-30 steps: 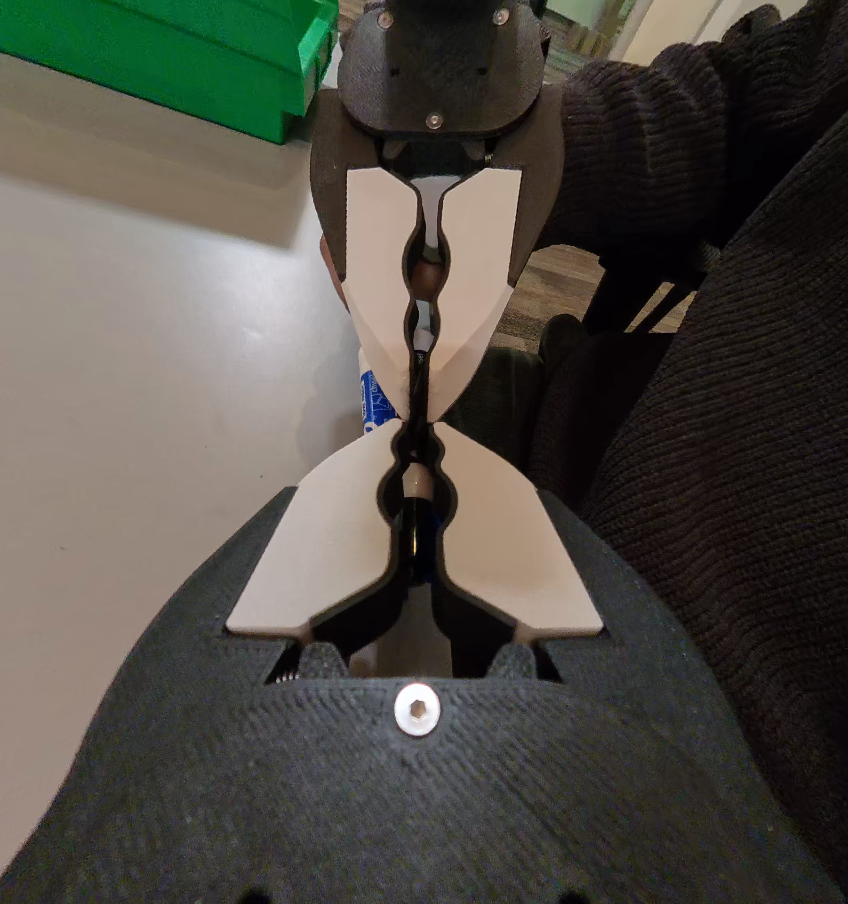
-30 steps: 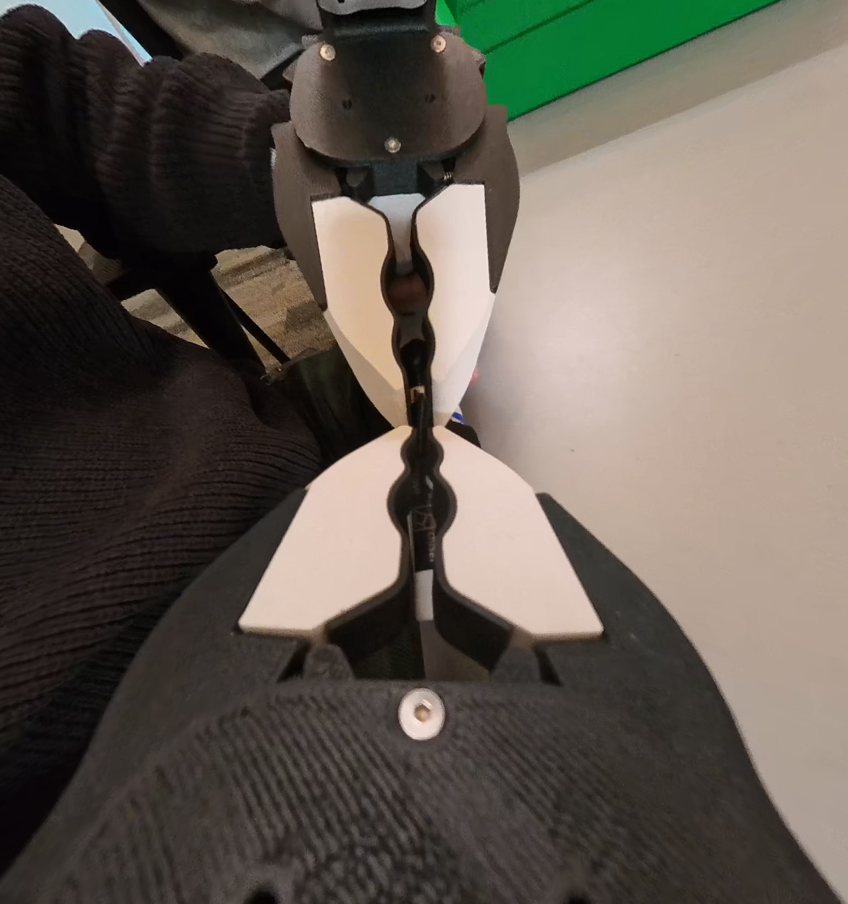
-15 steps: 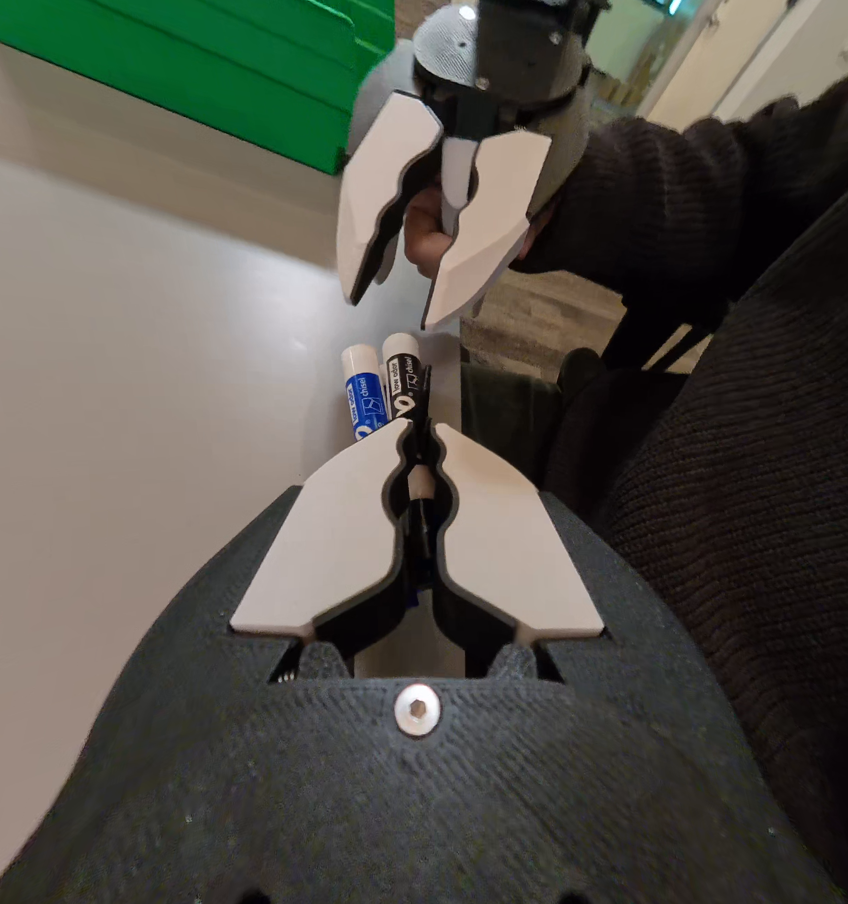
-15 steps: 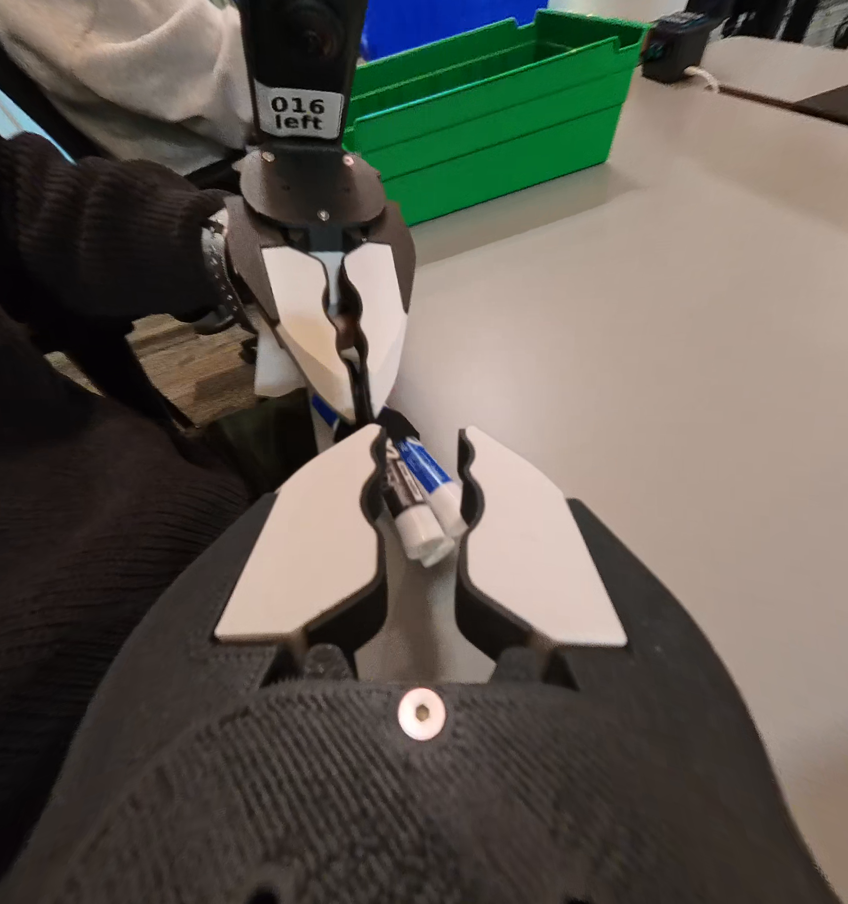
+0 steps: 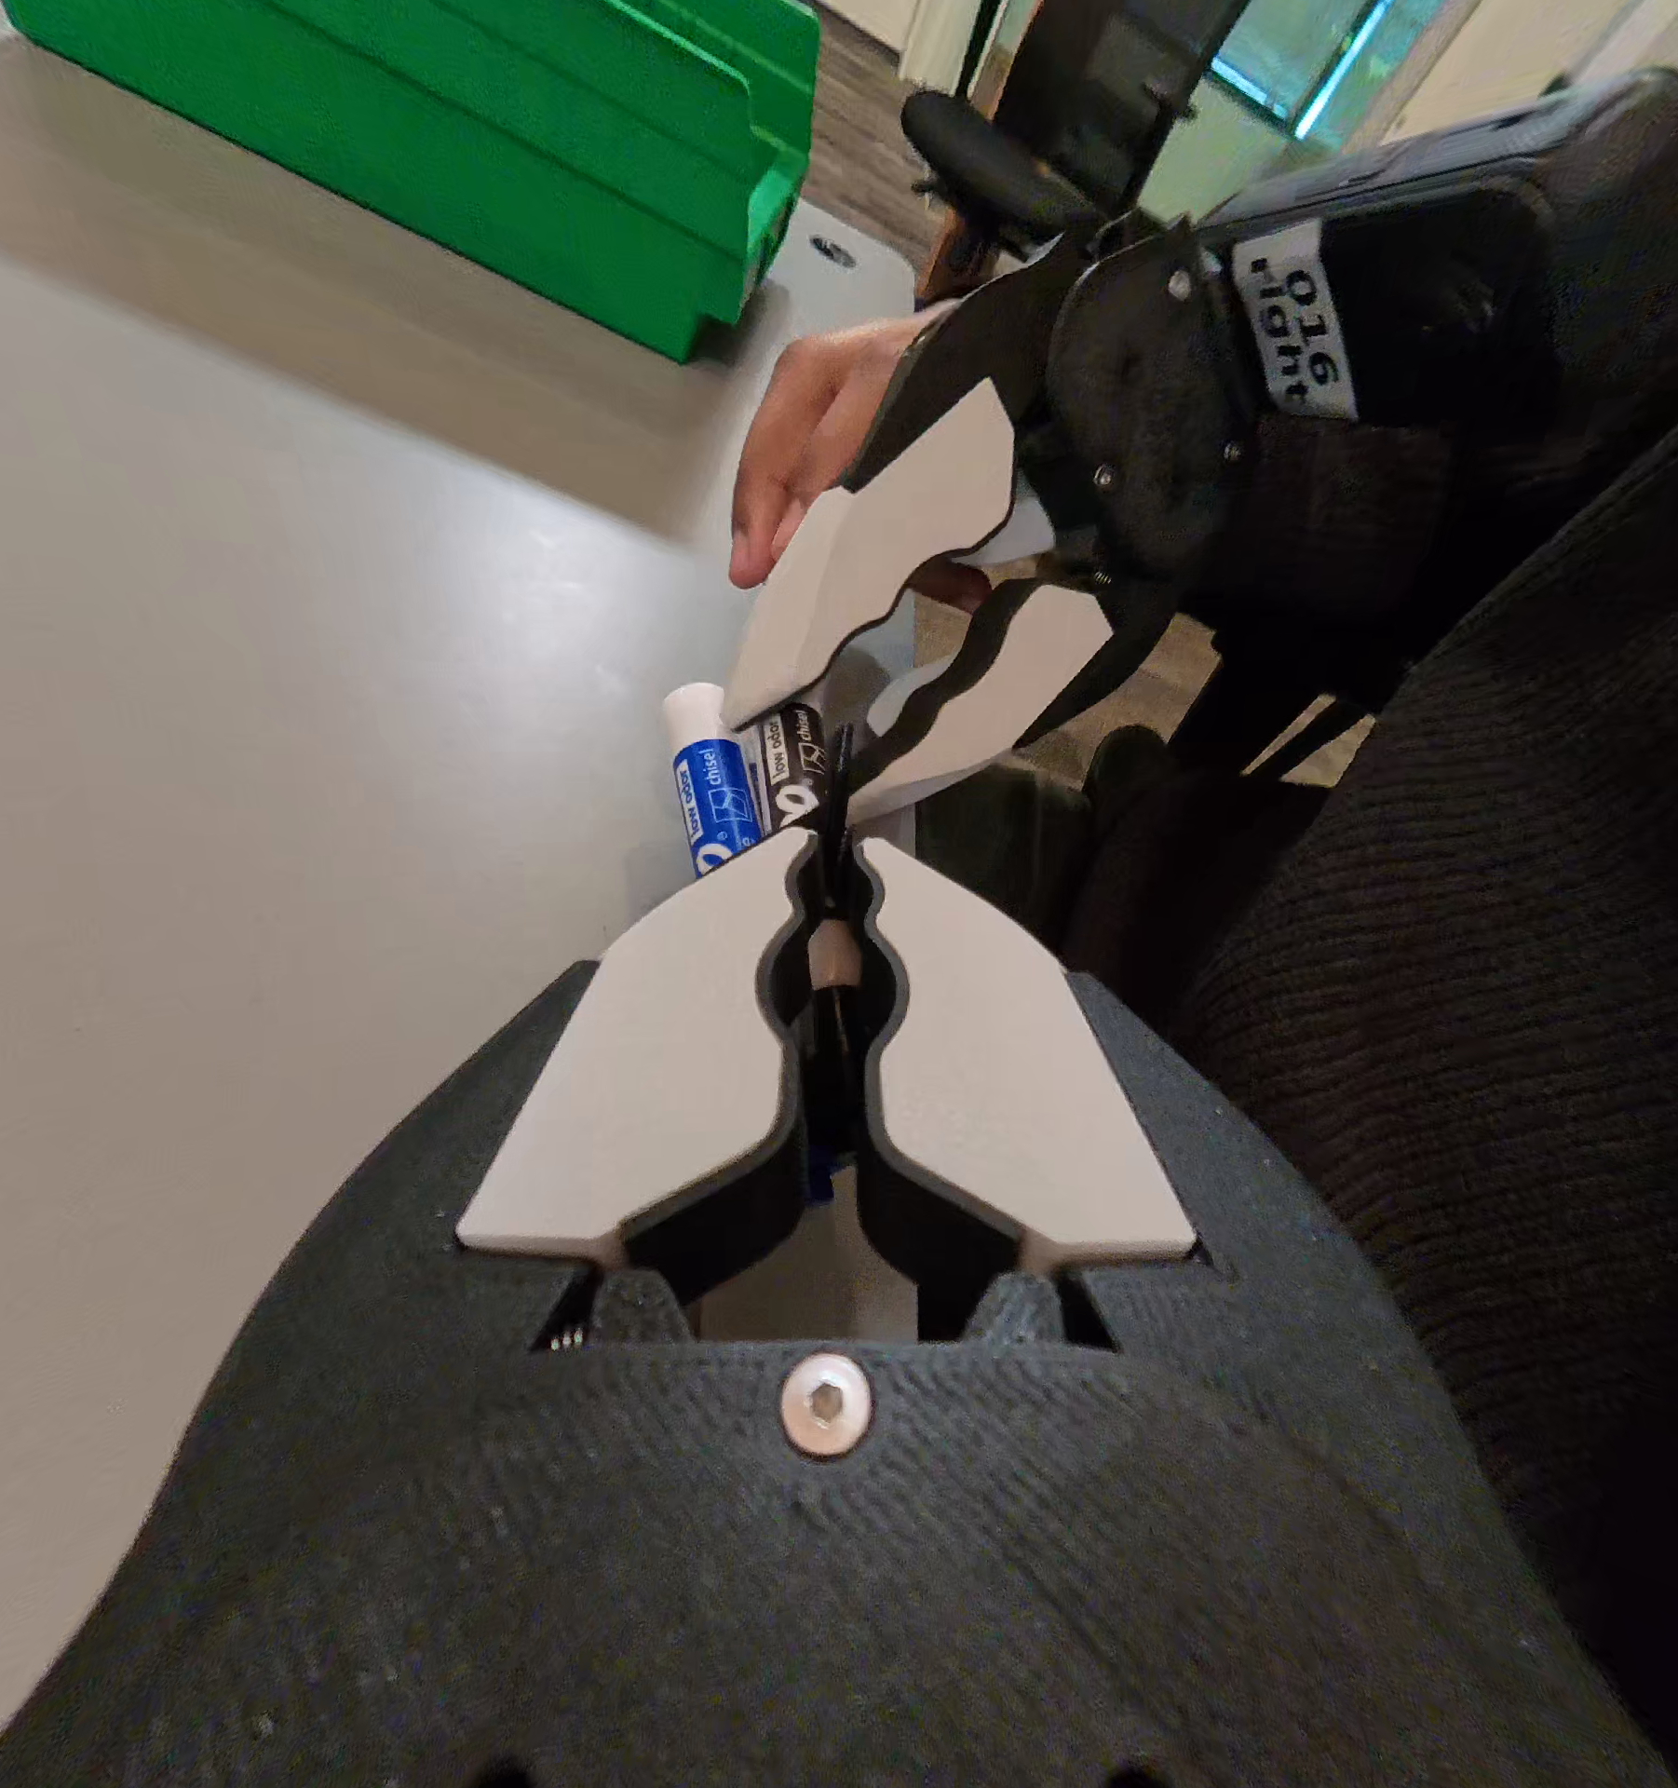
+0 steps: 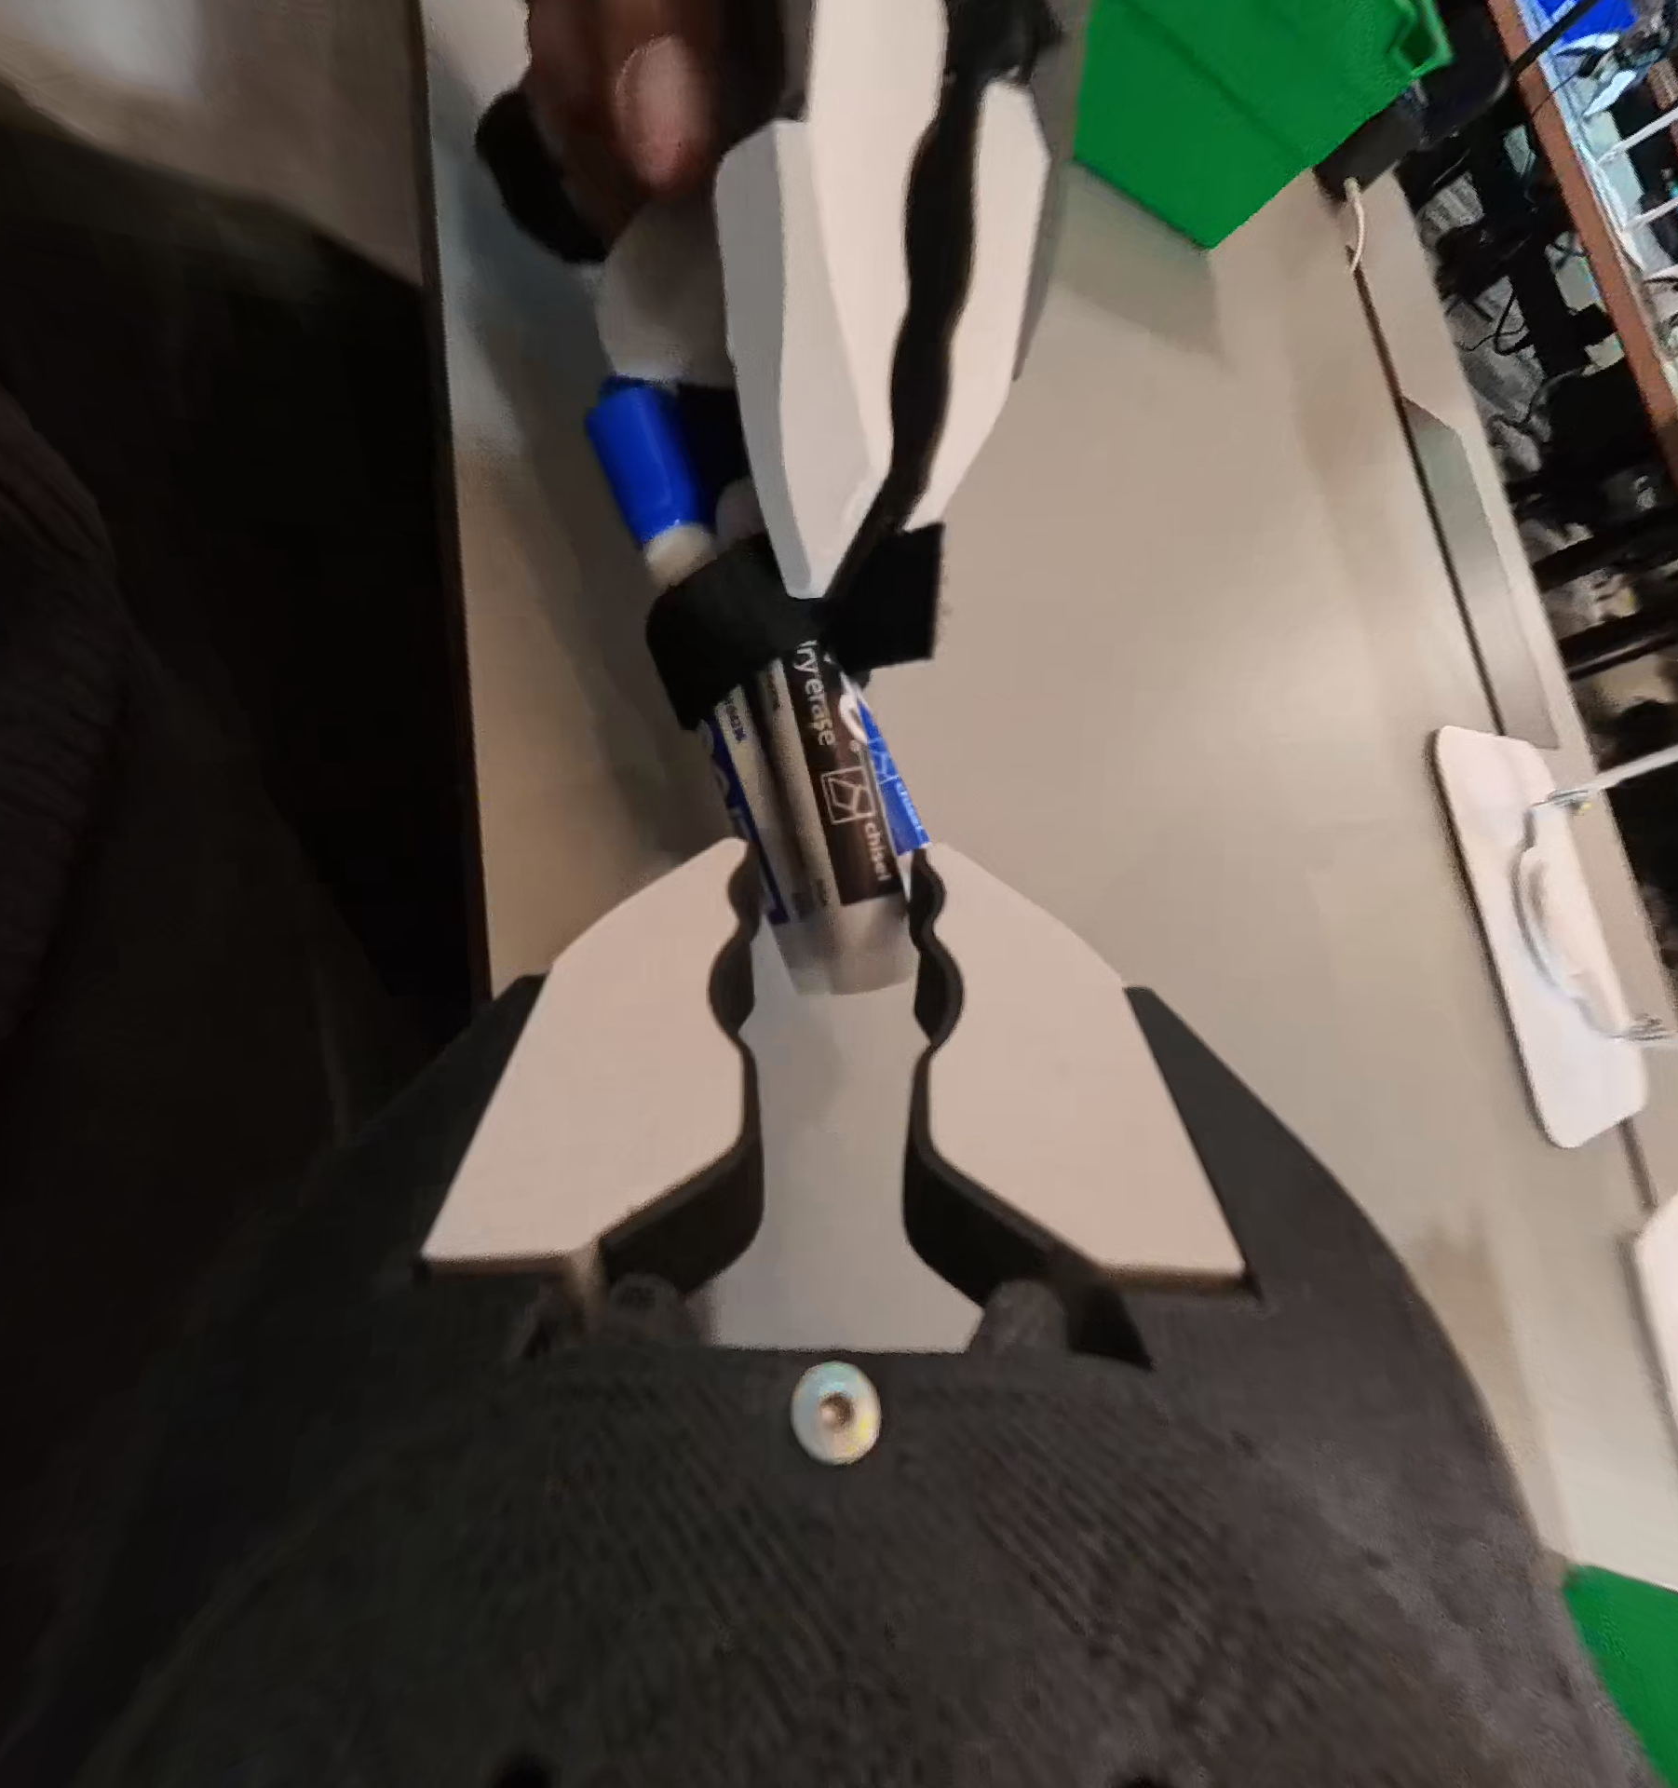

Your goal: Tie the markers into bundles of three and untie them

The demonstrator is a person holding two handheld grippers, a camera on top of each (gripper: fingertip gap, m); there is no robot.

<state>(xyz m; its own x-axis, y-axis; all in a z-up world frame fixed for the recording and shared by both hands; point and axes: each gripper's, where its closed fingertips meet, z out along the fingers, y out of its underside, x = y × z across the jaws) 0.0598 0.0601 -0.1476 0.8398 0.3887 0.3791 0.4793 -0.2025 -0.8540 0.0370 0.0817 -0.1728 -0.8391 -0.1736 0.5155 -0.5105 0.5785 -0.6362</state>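
A bundle of dry-erase markers (image 6: pixel 816 803), blue and black, is bound by a black hook-and-loop strap (image 6: pixel 729 629) and hangs above the table edge. My left gripper (image 5: pixel 835 856) is shut on the strap's tail (image 5: pixel 840 774); it also shows in the right wrist view (image 6: pixel 845 571), pinching the tail (image 6: pixel 898 600). My right gripper (image 6: pixel 825 861) is open, with the white ends of the markers between its fingertips. In the left wrist view the right gripper (image 5: pixel 806 759) comes from the upper right, over the blue marker (image 5: pixel 709 784) and black marker (image 5: pixel 796 774).
Green bins (image 5: pixel 429 145) stand at the back of the pale table (image 5: pixel 235 677), also in the right wrist view (image 6: pixel 1232 116). A white pad (image 6: pixel 1532 929) lies at the right. A dark sweater (image 5: pixel 1493 968) fills the near side. A hand (image 5: pixel 806 455) grips the right gripper. One gripper's finger ends stand about 5 centimetres off the other's.
The right gripper let go of the strap, opened, drew back and turned, and now has its open jaws around the marker ends. The left gripper stays shut on the strap.
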